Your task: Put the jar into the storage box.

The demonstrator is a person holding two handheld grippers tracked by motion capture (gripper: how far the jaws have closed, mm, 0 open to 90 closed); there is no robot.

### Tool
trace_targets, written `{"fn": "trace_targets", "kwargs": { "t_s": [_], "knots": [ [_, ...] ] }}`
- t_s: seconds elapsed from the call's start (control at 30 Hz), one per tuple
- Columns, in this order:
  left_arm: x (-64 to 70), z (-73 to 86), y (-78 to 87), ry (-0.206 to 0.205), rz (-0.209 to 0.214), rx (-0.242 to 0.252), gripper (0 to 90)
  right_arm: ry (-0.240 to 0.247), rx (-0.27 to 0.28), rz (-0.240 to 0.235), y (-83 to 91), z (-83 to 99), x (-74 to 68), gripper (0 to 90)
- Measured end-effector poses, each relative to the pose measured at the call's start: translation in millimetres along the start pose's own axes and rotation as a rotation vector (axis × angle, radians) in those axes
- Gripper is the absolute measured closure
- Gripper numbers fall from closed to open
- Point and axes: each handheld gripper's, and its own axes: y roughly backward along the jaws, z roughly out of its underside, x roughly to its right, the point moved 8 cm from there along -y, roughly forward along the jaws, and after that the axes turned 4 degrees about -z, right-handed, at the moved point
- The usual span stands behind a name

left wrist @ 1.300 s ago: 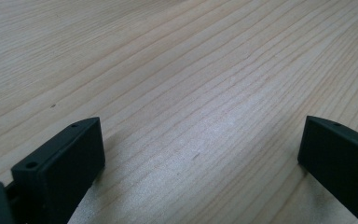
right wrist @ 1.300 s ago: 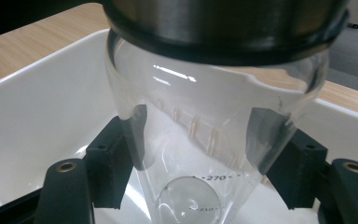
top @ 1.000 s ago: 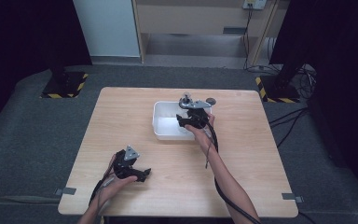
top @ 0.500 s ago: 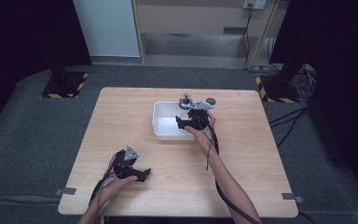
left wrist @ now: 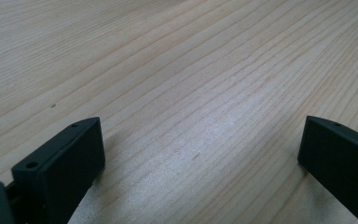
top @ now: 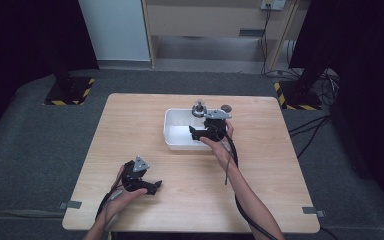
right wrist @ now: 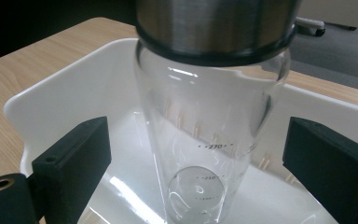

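A clear glass shaker [right wrist: 205,126] with printed measuring marks and a steel top [right wrist: 214,23] stands upright in a white tub [right wrist: 74,88]. In the high view the shaker [top: 199,108] is at the tub's [top: 176,139] far right corner. My right gripper [top: 196,132] hangs over the tub's right side, open. In the right gripper view, my right gripper [right wrist: 200,168] has one jaw on each side of the glass, clear of it. My left gripper [top: 152,186] lies on the table near the front left, open [left wrist: 200,158], with bare wood between its jaws.
The wooden table [top: 130,130] is bare to the left of the tub. A small dark round piece [top: 226,107] lies behind the tub near the far edge. Grey carpet surrounds the table, and cables [top: 305,125] run off to the right.
My right gripper has shifted slightly toward the near side and left over the tub, its jaws still open. The left gripper has stayed where it was.
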Motion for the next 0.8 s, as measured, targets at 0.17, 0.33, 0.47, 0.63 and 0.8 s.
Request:
{"fn": "trace_targets", "kwargs": {
  "t_s": [0.17,0.33,0.47,0.63,0.8],
  "knots": [
    [0.0,0.0,0.0,0.000,0.000,0.000,0.0,0.004,0.007,-0.022,5.3,0.7,-6.9,5.5],
    [0.0,0.0,0.0,-0.001,0.000,0.000,0.0,0.033,0.009,-0.027,10.7,0.4,-12.3,3.6],
    [0.0,0.0,0.0,0.000,0.000,0.000,0.0,0.029,0.009,-0.038,14.8,0.5,-15.2,3.0],
    [0.0,0.0,0.0,0.000,0.000,0.000,0.0,0.034,0.007,-0.048,18.7,1.6,-18.0,3.0],
    [0.1,-0.2,-0.2,0.002,0.000,0.002,0.0,0.033,0.009,-0.060,22.4,3.3,-21.5,3.0]
  ]
}}
